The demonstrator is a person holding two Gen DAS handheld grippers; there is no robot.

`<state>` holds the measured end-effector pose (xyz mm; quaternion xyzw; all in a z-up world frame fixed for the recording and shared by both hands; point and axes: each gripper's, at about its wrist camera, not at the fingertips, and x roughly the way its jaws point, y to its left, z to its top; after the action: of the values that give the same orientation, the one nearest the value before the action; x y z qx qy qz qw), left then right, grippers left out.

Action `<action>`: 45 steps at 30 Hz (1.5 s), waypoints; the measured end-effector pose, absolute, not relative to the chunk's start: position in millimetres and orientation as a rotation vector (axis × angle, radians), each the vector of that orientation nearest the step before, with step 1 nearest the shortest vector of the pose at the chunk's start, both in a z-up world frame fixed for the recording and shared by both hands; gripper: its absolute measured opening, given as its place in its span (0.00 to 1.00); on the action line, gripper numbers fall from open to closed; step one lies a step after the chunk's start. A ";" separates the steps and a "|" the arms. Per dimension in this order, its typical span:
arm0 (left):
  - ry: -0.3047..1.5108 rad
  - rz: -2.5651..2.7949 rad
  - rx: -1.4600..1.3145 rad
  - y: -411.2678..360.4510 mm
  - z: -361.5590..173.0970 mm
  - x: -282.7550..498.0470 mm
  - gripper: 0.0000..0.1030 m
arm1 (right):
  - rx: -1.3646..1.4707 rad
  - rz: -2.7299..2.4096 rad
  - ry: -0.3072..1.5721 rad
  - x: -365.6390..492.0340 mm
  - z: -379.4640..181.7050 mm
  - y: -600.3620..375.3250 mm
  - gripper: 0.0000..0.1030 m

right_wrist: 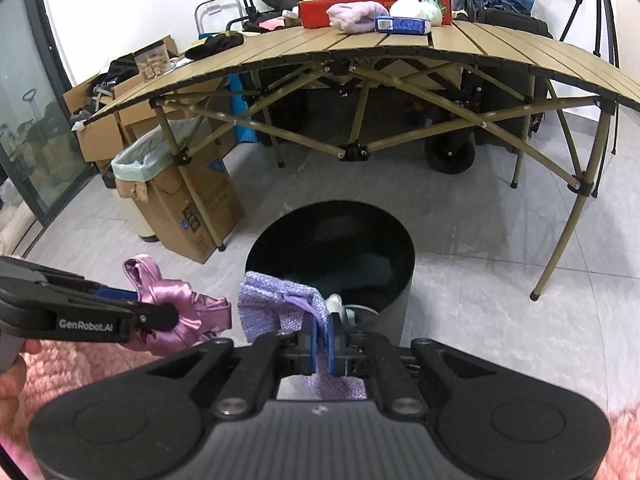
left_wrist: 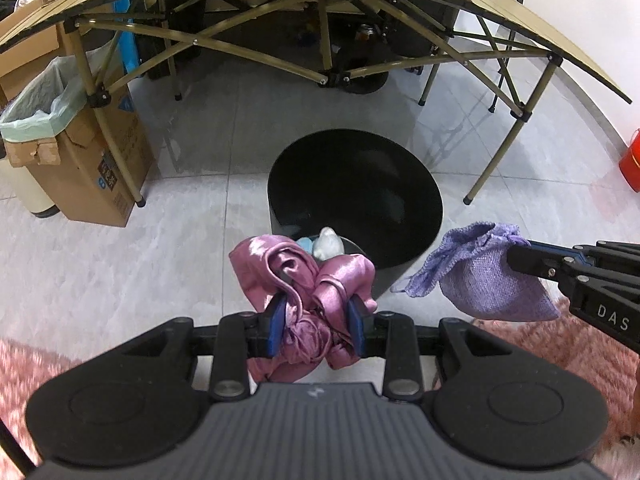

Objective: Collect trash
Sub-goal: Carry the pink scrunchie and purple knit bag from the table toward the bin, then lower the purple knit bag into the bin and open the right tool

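The left gripper (left_wrist: 316, 320) clamps a pink satin cloth (left_wrist: 304, 276), and the right gripper (right_wrist: 322, 338) pinches a purple knit pouch (right_wrist: 280, 304). Both hang at the near rim of the black bin (left_wrist: 356, 184), beyond which a folding table (right_wrist: 400, 52) and a lined cardboard box (right_wrist: 188, 196) stand.

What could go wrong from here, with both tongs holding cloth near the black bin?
1. The pink satin cloth looks short of the black bin rim; released now, it might land on the floor.
2. The purple knit pouch hangs beside the bin, so it could miss too.
3. Its loose drawstring may snag the right tongs.
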<state>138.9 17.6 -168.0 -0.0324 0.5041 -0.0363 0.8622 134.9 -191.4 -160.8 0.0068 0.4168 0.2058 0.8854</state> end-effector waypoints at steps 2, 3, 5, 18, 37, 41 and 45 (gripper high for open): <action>1.055 -0.078 -0.067 16.7 -168.3 147.0 0.32 | 0.016 0.433 0.858 142.8 -160.2 -188.7 0.04; 1.053 -0.079 -0.066 16.1 -168.0 151.8 0.32 | 0.016 0.435 0.854 146.8 -159.9 -187.4 0.04; 1.047 -0.082 -0.062 14.5 -166.8 160.0 0.32 | 0.017 0.438 0.845 155.0 -158.6 -184.4 0.04; 1.019 -0.068 -0.048 9.7 -164.6 216.6 0.32 | 0.008 0.444 0.812 212.0 -164.9 -176.7 0.04; 0.989 0.061 -0.080 53.8 -173.5 253.5 0.32 | -0.110 0.488 0.872 274.8 -218.5 -124.9 0.04; 1.007 0.065 -0.085 56.2 -181.1 256.3 0.32 | -0.122 0.487 0.893 282.1 -228.4 -120.4 0.04; 1.021 0.069 -0.084 58.3 -186.9 259.9 0.32 | -0.139 0.483 0.936 285.1 -236.7 -116.6 0.05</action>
<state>259.9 58.3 -186.9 -0.0403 0.4883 0.0329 0.8711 285.1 -116.6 -236.7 -0.0665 0.4463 0.2304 0.8622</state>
